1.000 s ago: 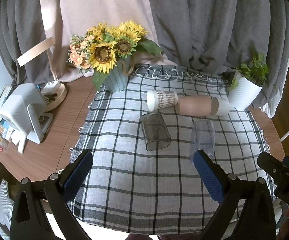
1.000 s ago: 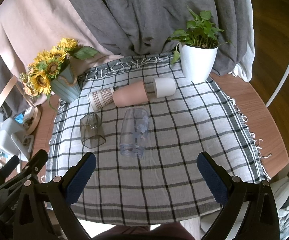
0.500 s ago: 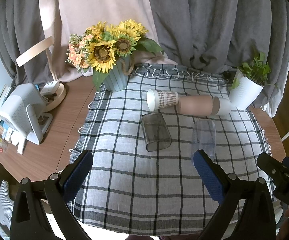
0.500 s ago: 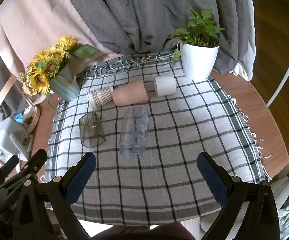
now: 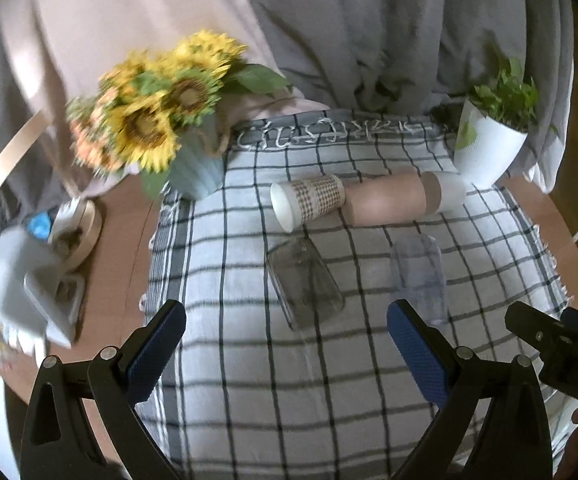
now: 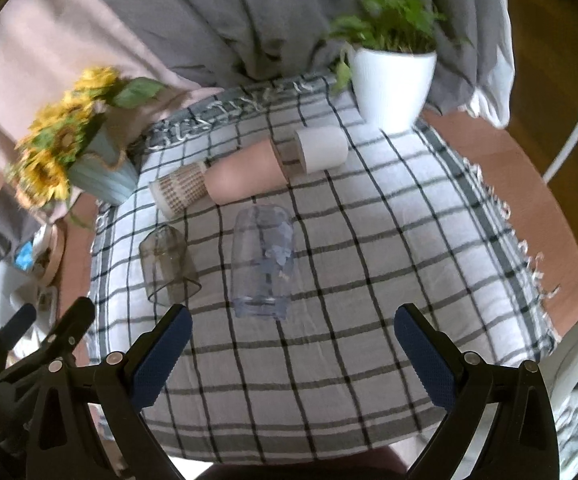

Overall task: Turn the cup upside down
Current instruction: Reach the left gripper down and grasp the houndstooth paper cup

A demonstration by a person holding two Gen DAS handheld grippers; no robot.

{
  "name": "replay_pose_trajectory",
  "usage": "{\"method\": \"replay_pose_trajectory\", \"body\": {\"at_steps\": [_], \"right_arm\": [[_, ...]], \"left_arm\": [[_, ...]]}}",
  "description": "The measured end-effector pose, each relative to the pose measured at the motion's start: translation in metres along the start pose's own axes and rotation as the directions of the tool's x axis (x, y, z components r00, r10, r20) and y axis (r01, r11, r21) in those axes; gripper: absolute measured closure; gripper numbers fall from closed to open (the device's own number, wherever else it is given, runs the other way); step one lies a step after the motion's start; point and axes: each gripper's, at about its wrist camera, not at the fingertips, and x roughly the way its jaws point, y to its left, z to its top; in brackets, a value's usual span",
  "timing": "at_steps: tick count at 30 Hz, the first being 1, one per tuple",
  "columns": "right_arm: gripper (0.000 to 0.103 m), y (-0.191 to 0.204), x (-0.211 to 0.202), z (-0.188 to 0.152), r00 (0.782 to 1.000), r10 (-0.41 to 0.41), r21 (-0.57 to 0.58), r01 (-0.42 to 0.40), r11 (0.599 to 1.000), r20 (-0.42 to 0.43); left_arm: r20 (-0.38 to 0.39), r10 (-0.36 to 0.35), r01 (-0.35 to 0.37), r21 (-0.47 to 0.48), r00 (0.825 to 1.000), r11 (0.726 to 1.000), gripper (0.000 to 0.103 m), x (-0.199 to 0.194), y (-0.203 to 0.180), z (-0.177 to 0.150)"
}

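Observation:
Several cups lie on their sides on a checked cloth (image 5: 273, 380). A smoky grey clear cup (image 5: 303, 282) lies ahead of my open left gripper (image 5: 287, 344); it also shows in the right wrist view (image 6: 167, 266). A clear bluish cup (image 6: 263, 260) lies just ahead of my open right gripper (image 6: 289, 350); the left wrist view (image 5: 419, 276) shows it too. Behind lie a patterned paper cup (image 5: 307, 202), a pink cup (image 5: 385, 200) and a white cup (image 6: 321, 148) in a row. Both grippers are empty.
A sunflower vase (image 5: 197, 168) stands at the back left of the cloth. A white potted plant (image 6: 393, 80) stands at the back right. A white device (image 5: 29, 292) and a round wooden stand (image 5: 85, 228) sit on the brown table to the left. Curtains hang behind.
Both grippers have moved forward toward the cups, which look larger and nearer now. The cups have not moved. Both jaws stay open.

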Motion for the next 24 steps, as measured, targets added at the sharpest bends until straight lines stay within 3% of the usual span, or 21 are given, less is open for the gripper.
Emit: {"method": "replay_pose_trajectory", "body": {"at_steps": [3,4,6,10,15,18,21,24], "right_arm": [[0.001,-0.003,0.016,0.008,0.998,-0.009,0.110,0.015,0.994,-0.055],[0.001,-0.001,0.021,0.011,0.997,-0.009,0.133,0.019,0.991,-0.072],[0.001,0.000,0.029,0.016,0.996,0.012,0.192,0.005,0.981,-0.087],[0.001,0.009,0.043,0.029,0.995,0.025,0.277,0.003,0.961,-0.099],[0.001,0.017,0.063,0.041,0.993,0.035,0.386,0.013,0.922,-0.116],[0.001,0.022,0.074,0.046,0.993,0.030,0.439,0.024,0.898,-0.116],[0.001,0.025,0.089,0.052,0.990,0.035,0.481,0.035,0.876,-0.135],[0.001,0.026,0.104,0.058,0.985,0.031,0.509,0.062,0.858,-0.171]], "left_arm": [[-0.049,-0.047,0.051,0.069,0.998,0.996,0.001,0.017,-0.008,0.023],[-0.130,-0.108,0.117,0.062,0.986,0.991,0.001,0.031,-0.011,0.017],[-0.205,-0.147,0.169,0.095,0.968,0.981,0.001,0.050,-0.014,0.024],[-0.299,-0.196,0.265,0.208,0.934,0.942,0.001,0.080,-0.025,0.041],[-0.372,-0.178,0.322,0.372,0.911,0.871,0.001,0.118,-0.039,0.066],[-0.413,-0.179,0.355,0.402,0.893,0.844,0.001,0.140,-0.043,0.076],[-0.475,-0.167,0.399,0.443,0.864,0.803,0.001,0.163,-0.051,0.085],[-0.517,-0.157,0.422,0.448,0.842,0.789,0.001,0.185,-0.061,0.085]]}}
